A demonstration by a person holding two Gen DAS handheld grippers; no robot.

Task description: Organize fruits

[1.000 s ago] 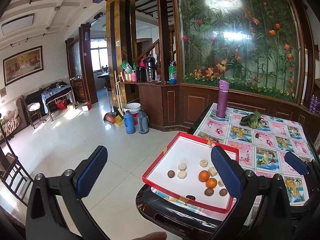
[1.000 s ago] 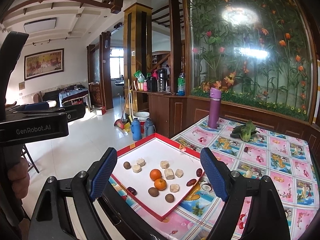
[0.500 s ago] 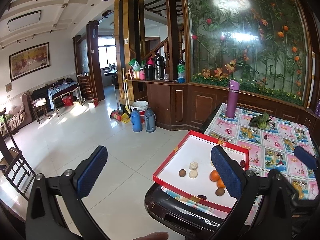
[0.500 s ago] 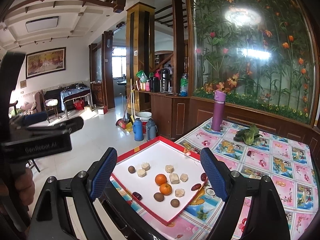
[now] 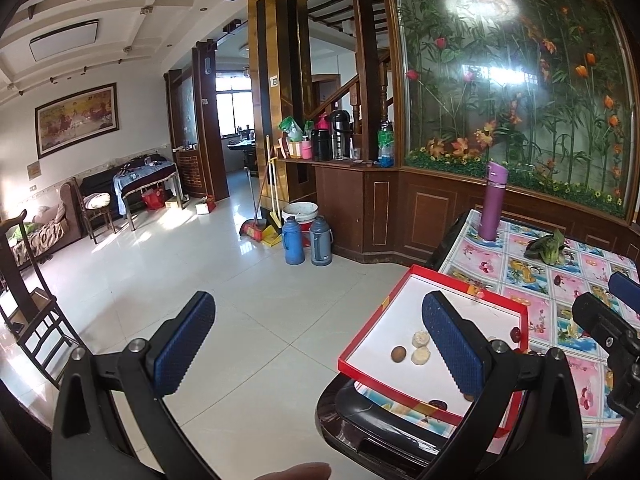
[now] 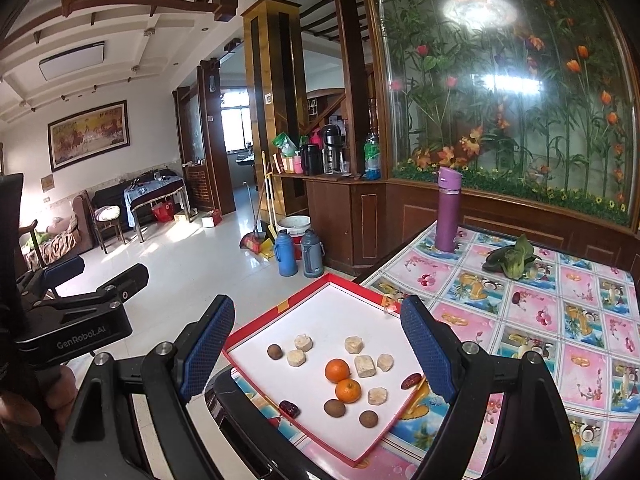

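Note:
A red-rimmed white tray (image 6: 256, 325) lies on the table corner nearest me. It holds two oranges (image 6: 337, 371), three brown round fruits (image 6: 334, 407), several pale chunks (image 6: 365, 365) and dark red dates (image 6: 411, 381). My right gripper (image 6: 318, 348) is open above and short of the tray, with nothing between its fingers. My left gripper (image 5: 318, 344) is open too, mostly over the floor to the left of the tray (image 5: 362, 346). Its right finger (image 5: 450, 348) hides the oranges in the left wrist view. There a brown fruit (image 5: 398, 354) and two pale chunks (image 5: 421, 356) show.
The table (image 6: 532, 320) has a flowered cloth, with a purple bottle (image 6: 448, 210) and a green vegetable (image 6: 510, 260) at the back. Two blue thermoses (image 6: 287, 254) and a bucket stand on the tiled floor. A wooden chair (image 5: 24, 308) stands at far left.
The left wrist view has swung left, so the tray now sits further right and the oranges are hidden behind the finger. The right gripper has edged closer to the tray. Both stay open.

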